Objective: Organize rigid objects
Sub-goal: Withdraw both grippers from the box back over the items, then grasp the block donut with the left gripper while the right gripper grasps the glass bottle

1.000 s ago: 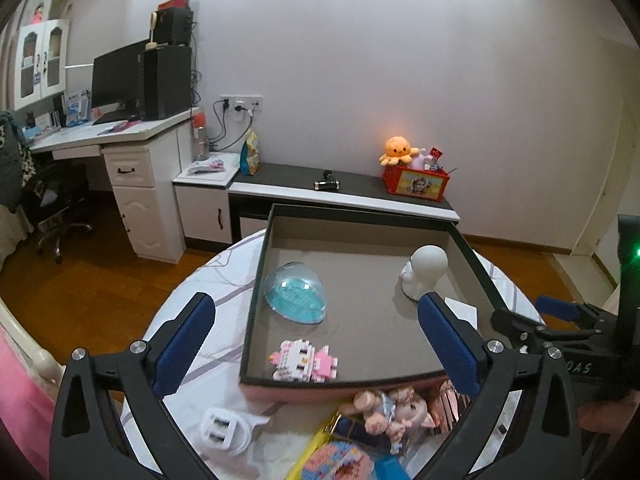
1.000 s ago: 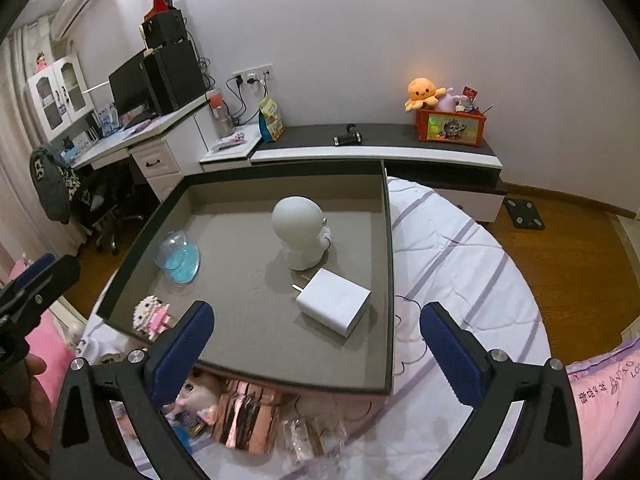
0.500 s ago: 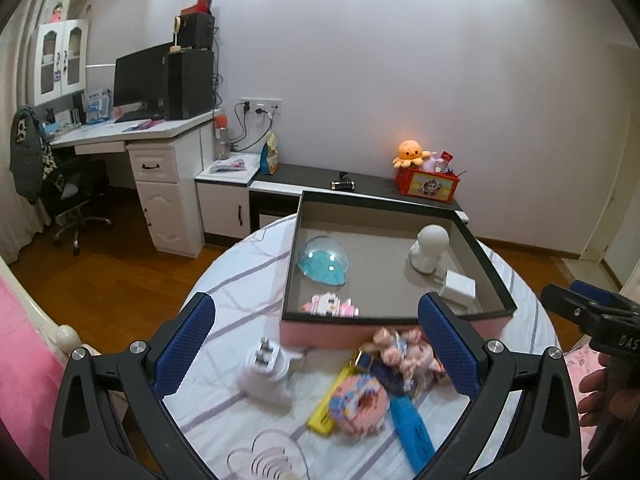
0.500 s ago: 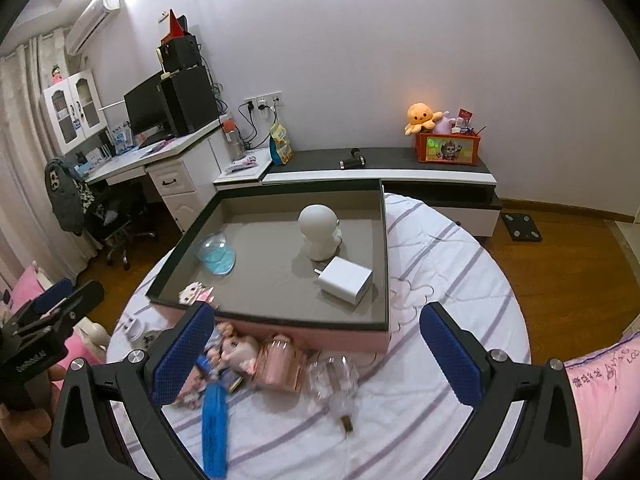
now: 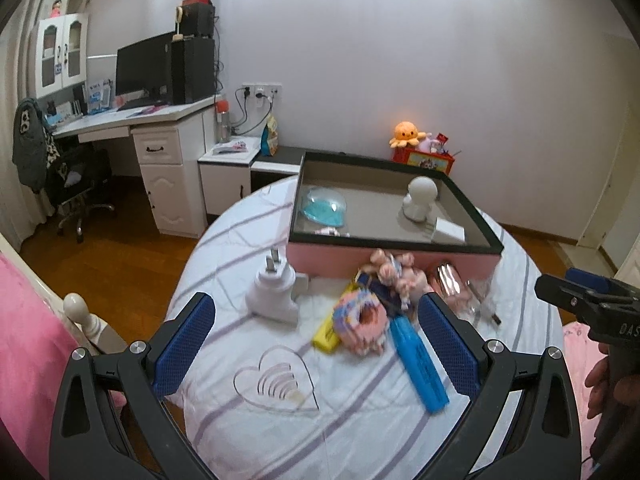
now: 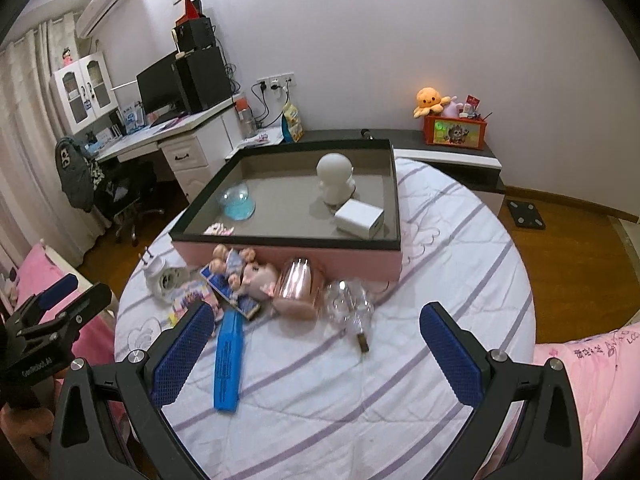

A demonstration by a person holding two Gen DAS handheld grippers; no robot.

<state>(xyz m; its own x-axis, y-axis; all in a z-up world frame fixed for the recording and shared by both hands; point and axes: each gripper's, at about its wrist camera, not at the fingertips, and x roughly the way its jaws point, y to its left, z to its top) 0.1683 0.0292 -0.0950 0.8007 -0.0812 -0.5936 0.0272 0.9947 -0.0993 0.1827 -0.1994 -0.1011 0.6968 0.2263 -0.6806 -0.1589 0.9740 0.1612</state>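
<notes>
A pink box with a dark rim (image 5: 394, 243) (image 6: 286, 239) stands on the round table. In it are a blue dome (image 5: 323, 209) (image 6: 237, 203), a white round-headed figure (image 5: 419, 198) (image 6: 335, 178), a white charger block (image 6: 359, 218) and a small pink block toy (image 6: 218, 229). In front of the box lie a white plug adapter (image 5: 273, 292) (image 6: 164, 278), a blue bar (image 5: 418, 362) (image 6: 228, 362), a doll (image 6: 234, 266), a rose-gold cup (image 6: 298, 288), a clear bulb (image 6: 352, 306) and a block donut (image 5: 362, 322). My left gripper (image 5: 316, 340) and right gripper (image 6: 314, 350) are open, empty, above the table's near side.
The table has a white cloth with purple stripes (image 6: 452, 264). A pink bed (image 5: 28, 344) lies to the left and pink bedding (image 6: 592, 384) to the right. A white desk with a monitor (image 5: 160, 128) and a low cabinet with an orange plush (image 6: 430, 100) stand by the wall.
Both grippers have pulled back from over the box toward the table's near side. The loose items in front of the box have come into full view. Both stay open.
</notes>
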